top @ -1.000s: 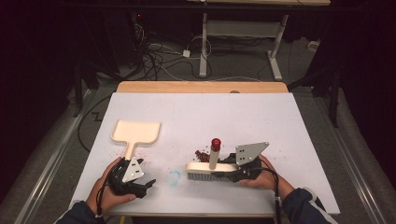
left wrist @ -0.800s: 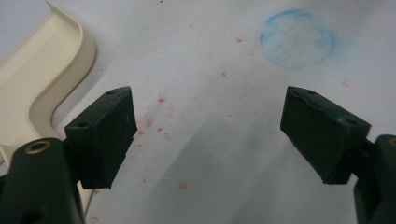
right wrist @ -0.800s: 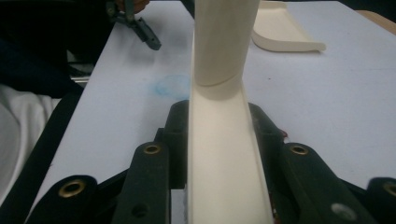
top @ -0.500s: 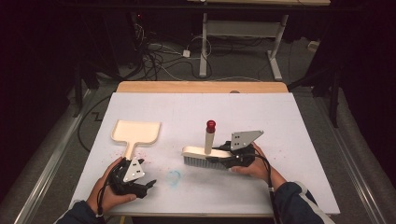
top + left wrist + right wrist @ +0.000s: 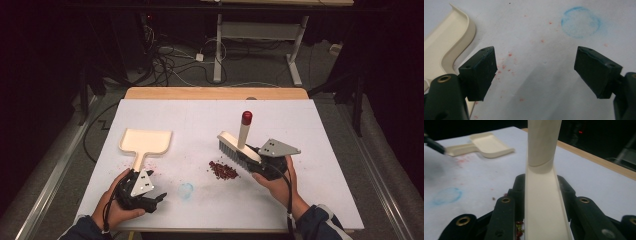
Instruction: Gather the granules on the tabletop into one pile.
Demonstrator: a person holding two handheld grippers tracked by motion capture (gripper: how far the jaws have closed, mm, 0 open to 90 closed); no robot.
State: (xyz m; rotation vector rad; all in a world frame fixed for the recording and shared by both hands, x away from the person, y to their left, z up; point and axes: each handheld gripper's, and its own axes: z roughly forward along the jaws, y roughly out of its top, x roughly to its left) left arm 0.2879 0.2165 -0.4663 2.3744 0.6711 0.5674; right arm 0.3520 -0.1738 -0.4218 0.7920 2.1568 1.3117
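The right gripper [image 5: 256, 161] has its jaws clamped on the cream back of a hand brush [image 5: 239, 148], which in the right gripper view runs up between the pads as a long pale strip with the round handle rising beyond. In the high view the brush is lifted and tilted, bristles facing down-left, its red-tipped handle standing upward, just above and to the right of a small heap of dark red crumbs [image 5: 223, 170] on the white table sheet [image 5: 320, 150]. The left gripper [image 5: 150, 199] rests low on the sheet with its jaws spread wide and nothing between them; the cream dustpan [image 5: 145, 143] lies just beyond it, handle pointing toward that hand, untouched. A faint blue ring mark [image 5: 186, 189] sits between the two hands, with red specks scattered around it. As I judge it, the main risk is sweeping toward a pan nobody holds: the bristles could shove it away or flick crumbs past its lip. A tilted brush may also ride over the heap and smear it, and the grip on the narrow back could let the brush twist.
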